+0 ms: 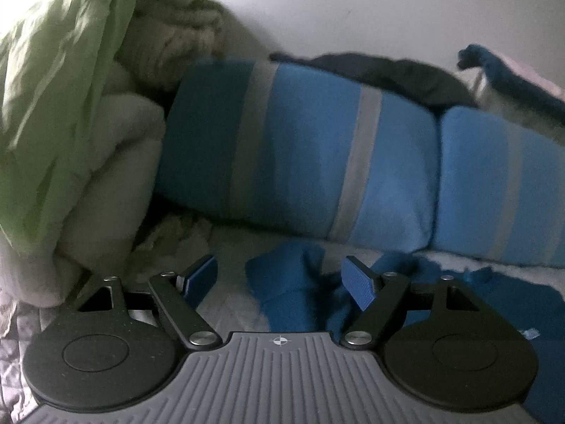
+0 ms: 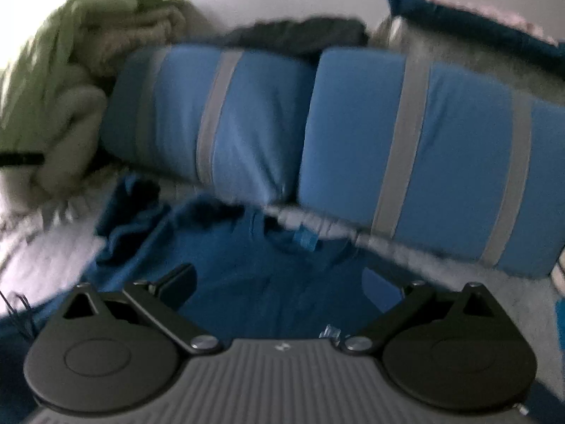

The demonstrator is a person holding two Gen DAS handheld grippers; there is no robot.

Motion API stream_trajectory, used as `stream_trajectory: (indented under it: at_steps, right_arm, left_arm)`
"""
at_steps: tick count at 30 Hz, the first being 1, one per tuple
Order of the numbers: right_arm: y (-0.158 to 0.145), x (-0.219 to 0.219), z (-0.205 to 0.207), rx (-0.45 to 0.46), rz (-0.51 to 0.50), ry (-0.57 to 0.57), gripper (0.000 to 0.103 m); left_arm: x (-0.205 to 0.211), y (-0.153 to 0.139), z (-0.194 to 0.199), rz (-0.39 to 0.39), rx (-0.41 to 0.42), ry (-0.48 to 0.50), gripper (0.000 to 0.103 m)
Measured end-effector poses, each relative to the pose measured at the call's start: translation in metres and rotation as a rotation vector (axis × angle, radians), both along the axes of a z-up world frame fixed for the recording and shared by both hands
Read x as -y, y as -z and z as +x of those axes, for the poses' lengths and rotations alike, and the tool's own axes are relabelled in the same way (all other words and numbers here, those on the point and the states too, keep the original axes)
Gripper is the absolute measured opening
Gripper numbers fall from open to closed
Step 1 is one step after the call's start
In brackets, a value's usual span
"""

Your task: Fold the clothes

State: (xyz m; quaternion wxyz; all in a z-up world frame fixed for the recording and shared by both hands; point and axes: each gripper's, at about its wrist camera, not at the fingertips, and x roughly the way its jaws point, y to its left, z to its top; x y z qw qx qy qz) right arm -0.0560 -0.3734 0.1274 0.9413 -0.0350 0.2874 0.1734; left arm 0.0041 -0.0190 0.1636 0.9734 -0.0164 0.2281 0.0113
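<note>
Blue garment (image 2: pixel 254 282), collar toward pillows (image 2: pixel 406 148)

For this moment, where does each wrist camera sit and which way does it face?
Left wrist: sits behind the open left gripper, low over the bed, facing a crumpled dark blue garment, the blue pillows with grey stripes and a green and beige bedding heap.
Right wrist: sits behind the open right gripper, above the same garment, facing those pillows.
Shared: garment, pillows, bedding heap, white wall. No hand shows in either.
</note>
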Motion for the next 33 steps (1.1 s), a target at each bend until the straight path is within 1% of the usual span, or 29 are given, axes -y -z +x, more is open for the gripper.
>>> stream_trajectory:
  at_steps: [2, 4, 6, 9, 12, 14, 17, 18, 20, 22, 24, 25, 26, 27, 30, 33]
  right_arm:
    - [0.02, -0.002, 0.005, -0.072, 0.079, 0.048, 0.103]
    - [0.036, -0.002, 0.008, -0.127, 0.17, 0.076, 0.103]
    - [0.054, -0.005, 0.008, -0.156, 0.218, 0.084, 0.103]
    - [0.078, -0.012, 0.007, -0.178, 0.231, 0.086, 0.103]
    - [0.103, -0.014, 0.011, -0.252, 0.233, 0.095, 0.103]
    - [0.107, -0.016, 0.017, -0.283, 0.227, 0.102, 0.103]
    - [0.111, -0.016, 0.021, -0.304, 0.235, 0.098, 0.103]
    - [0.113, -0.016, 0.022, -0.318, 0.236, 0.097, 0.103]
    - [0.114, -0.014, 0.024, -0.328, 0.247, 0.099, 0.103]
    - [0.114, -0.012, 0.025, -0.338, 0.264, 0.101, 0.103]
    - [0.116, -0.01, 0.027, -0.349, 0.282, 0.105, 0.103]
    - [0.117, -0.008, 0.027, -0.356, 0.292, 0.108, 0.103]
    - [0.118, -0.007, 0.028, -0.361, 0.303, 0.11, 0.103]
    - [0.118, -0.005, 0.028, -0.366, 0.313, 0.112, 0.103]
    - [0.119, -0.004, 0.029, -0.37, 0.326, 0.113, 0.103]
    - [0.12, -0.005, 0.029, -0.369, 0.322, 0.108, 0.103]
  left_arm:
    - [-0.006, 0.014, 0.005, 0.004, -0.024, -0.009, 0.077]
    - [-0.01, 0.028, 0.014, 0.011, -0.053, -0.006, 0.077]
    - [-0.012, 0.042, 0.021, 0.014, -0.077, -0.002, 0.077]
    - [-0.008, 0.061, 0.029, 0.048, -0.101, 0.019, 0.077]
    - [0.003, 0.079, 0.036, 0.112, -0.114, 0.058, 0.077]
    - [0.011, 0.087, 0.041, 0.146, -0.121, 0.075, 0.076]
    - [0.023, 0.098, 0.048, 0.181, -0.128, 0.099, 0.074]
    - [0.026, 0.101, 0.051, 0.193, -0.129, 0.105, 0.07]
    - [0.032, 0.107, 0.058, 0.211, -0.134, 0.126, 0.066]
    - [0.037, 0.112, 0.065, 0.223, -0.139, 0.143, 0.06]
    - [0.039, 0.117, 0.073, 0.224, -0.15, 0.148, 0.043]
    - [0.039, 0.119, 0.077, 0.218, -0.161, 0.144, 0.04]
    - [0.037, 0.121, 0.081, 0.213, -0.173, 0.142, 0.033]
    - [0.035, 0.123, 0.085, 0.208, -0.185, 0.14, 0.024]
    - [0.028, 0.124, 0.09, 0.205, -0.226, 0.131, 0.007]
    - [0.014, 0.117, 0.084, 0.182, -0.223, 0.114, 0.006]
